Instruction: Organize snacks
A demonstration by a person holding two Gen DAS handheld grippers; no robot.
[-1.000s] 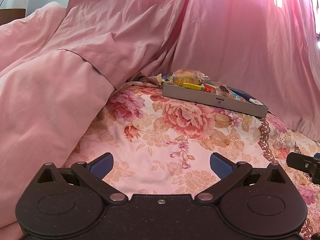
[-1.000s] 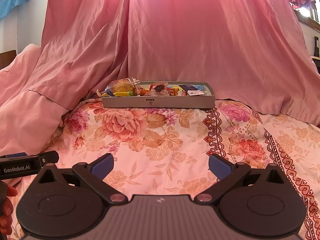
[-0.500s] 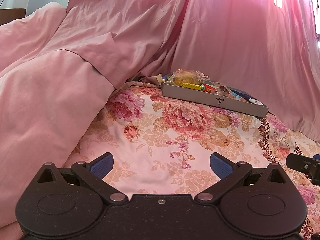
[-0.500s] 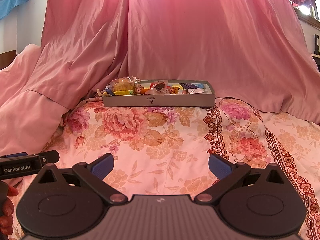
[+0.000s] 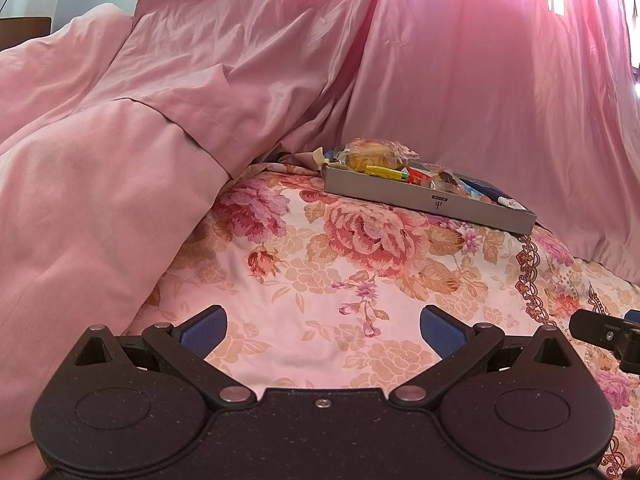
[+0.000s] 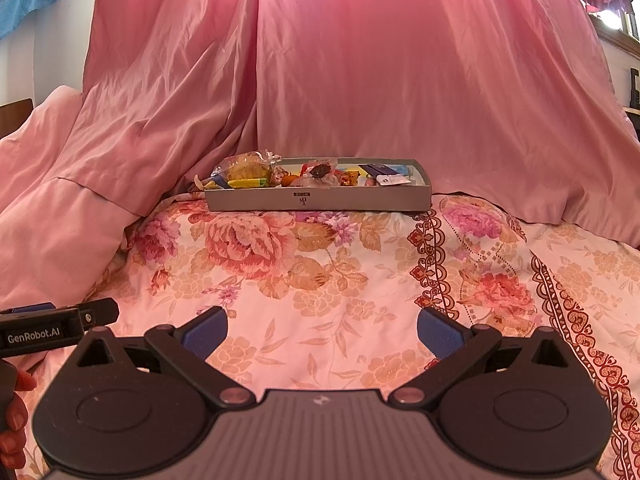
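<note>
A shallow grey box stands at the far side of the floral bedspread and also shows in the left wrist view. It holds several wrapped snacks: a clear bag of yellow cakes at its left end, a yellow-green bar, a blue pack to the right. My left gripper is open and empty, low over the bedspread. My right gripper is open and empty, well short of the box.
A pink duvet is heaped on the left. Pink curtains hang behind the box. The floral bedspread lies between grippers and box. The left gripper's body shows at the right view's left edge.
The right wrist view has shifted a little, with the box sitting slightly higher in frame. The left gripper has not visibly moved.
</note>
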